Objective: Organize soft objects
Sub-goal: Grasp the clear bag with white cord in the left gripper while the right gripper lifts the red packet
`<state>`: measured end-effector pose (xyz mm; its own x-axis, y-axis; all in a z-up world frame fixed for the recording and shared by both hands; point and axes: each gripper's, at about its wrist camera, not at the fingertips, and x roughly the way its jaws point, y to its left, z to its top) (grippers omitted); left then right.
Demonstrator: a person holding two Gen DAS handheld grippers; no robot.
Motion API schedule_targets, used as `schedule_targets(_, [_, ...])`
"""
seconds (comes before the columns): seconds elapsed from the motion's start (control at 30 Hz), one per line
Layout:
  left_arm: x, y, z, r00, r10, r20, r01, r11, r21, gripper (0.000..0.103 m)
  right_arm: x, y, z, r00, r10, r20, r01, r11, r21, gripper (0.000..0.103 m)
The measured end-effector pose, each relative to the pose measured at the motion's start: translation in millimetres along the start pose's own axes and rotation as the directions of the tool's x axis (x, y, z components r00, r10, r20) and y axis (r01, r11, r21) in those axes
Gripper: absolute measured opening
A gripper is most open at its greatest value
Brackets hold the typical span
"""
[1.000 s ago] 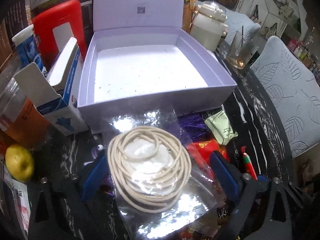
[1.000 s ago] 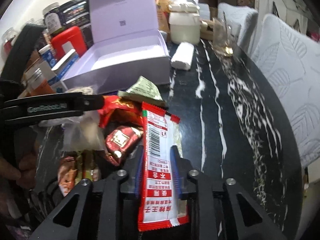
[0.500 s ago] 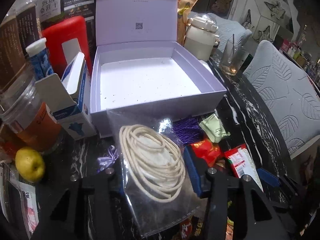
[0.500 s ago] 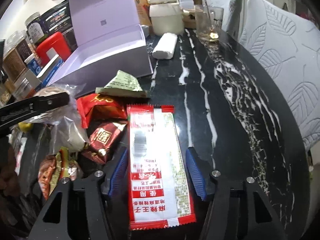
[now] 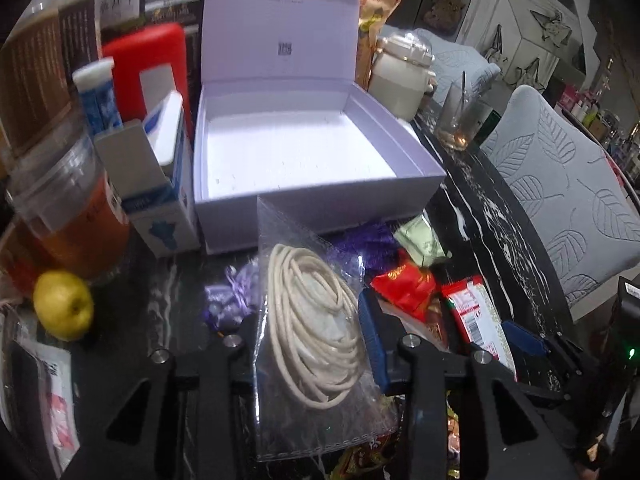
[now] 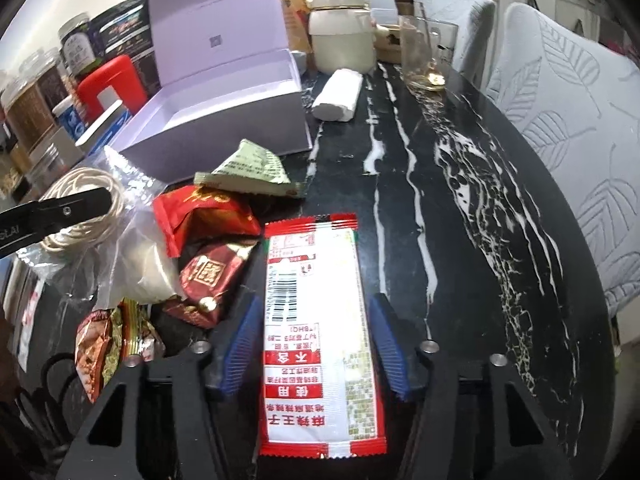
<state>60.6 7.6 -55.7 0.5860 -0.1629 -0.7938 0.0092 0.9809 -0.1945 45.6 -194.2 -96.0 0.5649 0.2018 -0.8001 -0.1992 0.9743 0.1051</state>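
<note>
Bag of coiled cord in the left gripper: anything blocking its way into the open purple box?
Nothing visible. The bag of coiled cord sits just before the purple box's low front wall; the lid stands open, interior bare.

Left wrist view: looks from behind the left gripper (image 5: 312, 344), forward and down along its fingers, close over the black marble table (image 5: 492, 216); it faces the open lilac box (image 5: 320, 208) straight ahead.
Right wrist view: looks from behind the right gripper (image 6: 316, 340), also forward and down, close over the same table (image 6: 460, 200); the lilac box (image 6: 224, 140) stands further off, to the upper left.
Nearness: both very near, with the fisheye bending the edges.
Shared part: the box, the cream jar (image 5: 400, 76) (image 6: 340, 40), the drinking glass (image 5: 460, 120) (image 6: 420, 52), the red-white sachet (image 5: 476, 320) (image 6: 320, 332), the bag with cord (image 5: 316, 320) (image 6: 84, 208).
Cross sight: each view catches part of the other gripper at its edge.
</note>
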Motion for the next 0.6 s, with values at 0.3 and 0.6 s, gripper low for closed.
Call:
schedule_targets(0.3, [-10, 0, -5, 0.999, 0.010, 0.052, -0.012, 1.000, 0.022, 0.021, 1, 8, -5, 0.996, -0.078, 0.042, 0.080, 0.995, -0.059, 0.045])
schedule_targets(0.6, [-27, -5, -6, 0.996, -0.026, 0.084, 0.022, 0.999, 0.043, 0.018, -10, -2, -2, 0.998, -0.034, 0.054, 0.033, 0.999, 0.012, 0.042])
